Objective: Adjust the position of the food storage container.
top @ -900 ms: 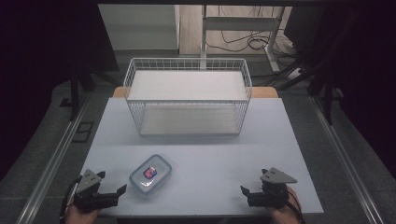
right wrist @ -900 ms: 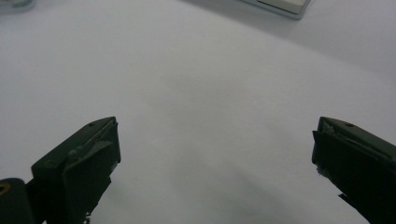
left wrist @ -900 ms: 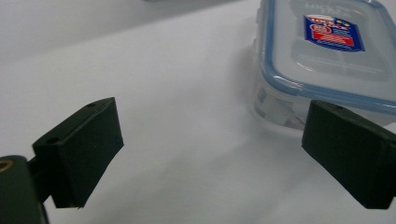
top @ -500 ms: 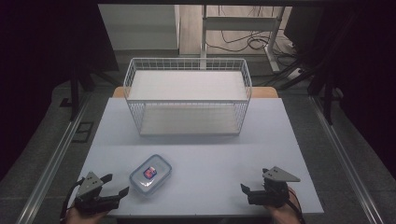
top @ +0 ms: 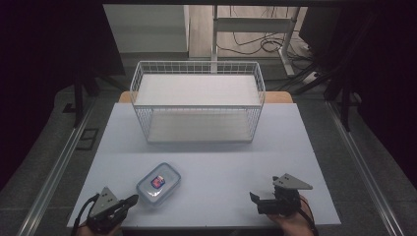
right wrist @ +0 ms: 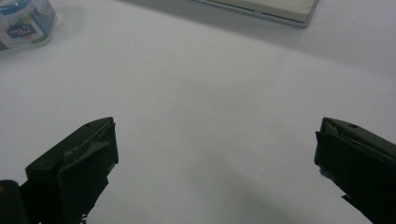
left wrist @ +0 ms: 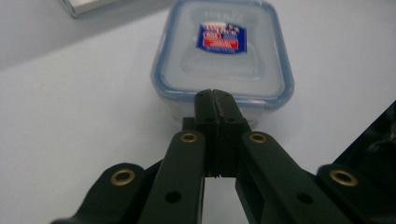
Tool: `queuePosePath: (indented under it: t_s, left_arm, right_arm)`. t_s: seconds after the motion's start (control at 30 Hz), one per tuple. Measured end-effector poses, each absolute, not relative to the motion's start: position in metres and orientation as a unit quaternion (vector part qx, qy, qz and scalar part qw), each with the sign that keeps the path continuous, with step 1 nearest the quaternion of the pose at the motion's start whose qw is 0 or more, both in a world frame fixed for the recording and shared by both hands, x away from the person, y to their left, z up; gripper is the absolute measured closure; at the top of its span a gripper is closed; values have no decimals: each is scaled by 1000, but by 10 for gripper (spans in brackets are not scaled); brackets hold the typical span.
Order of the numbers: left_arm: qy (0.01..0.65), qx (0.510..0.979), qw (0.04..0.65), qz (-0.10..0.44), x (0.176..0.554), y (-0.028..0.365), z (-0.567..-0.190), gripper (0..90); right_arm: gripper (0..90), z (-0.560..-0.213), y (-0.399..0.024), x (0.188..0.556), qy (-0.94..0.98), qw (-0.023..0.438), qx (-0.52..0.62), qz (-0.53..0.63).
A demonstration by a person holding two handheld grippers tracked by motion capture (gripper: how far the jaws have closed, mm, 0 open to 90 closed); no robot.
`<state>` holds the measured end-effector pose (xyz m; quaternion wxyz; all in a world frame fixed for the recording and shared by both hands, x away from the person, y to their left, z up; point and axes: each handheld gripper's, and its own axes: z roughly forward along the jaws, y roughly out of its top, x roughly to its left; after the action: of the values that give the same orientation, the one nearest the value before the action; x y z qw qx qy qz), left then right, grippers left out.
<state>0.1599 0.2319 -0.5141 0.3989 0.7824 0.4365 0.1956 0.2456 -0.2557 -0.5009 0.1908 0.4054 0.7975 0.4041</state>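
Two grippers low at our table edge: our left gripper (top: 132,200), jaws pressed together on nothing, sits just short of the clear rectangular plastic box with the blue-rimmed lid (top: 158,183), lying long-axis dead ahead. Our right gripper (top: 255,202), jaws spread wide, waits well apart.

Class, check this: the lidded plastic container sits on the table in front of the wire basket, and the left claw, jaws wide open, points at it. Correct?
Not quite. The left claw has its jaws shut together, as the left gripper view shows. The rest holds: the container sits on the table in front of the wire basket.
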Motion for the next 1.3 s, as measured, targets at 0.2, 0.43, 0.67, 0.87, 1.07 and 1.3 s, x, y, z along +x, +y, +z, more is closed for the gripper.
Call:
queuePosePath:
  t_s: [0.2, 0.43, 0.67, 0.87, 1.07, 1.3]
  left_arm:
    - [460, 787, 373, 173, 168, 233, -523, 900]
    - [473, 790, 347, 177, 178, 230, -527, 900]
    - [481, 789, 343, 170, 195, 227, -530, 900]
    - [492, 783, 342, 165, 215, 228, -533, 900]
    - [510, 770, 352, 151, 230, 234, -537, 900]
    - [512, 767, 353, 156, 250, 234, -538, 900]
  right_arm:
    - [15, -501, -257, 248, 801, 177, 406, 402]
    - [70, -497, -257, 248, 800, 178, 401, 410]
    - [143, -498, -254, 251, 807, 175, 395, 402]
    - [200, -496, -250, 254, 811, 170, 391, 399]
    - [279, -496, -244, 260, 821, 160, 386, 390]
    - [458, -491, -238, 269, 823, 148, 383, 392]
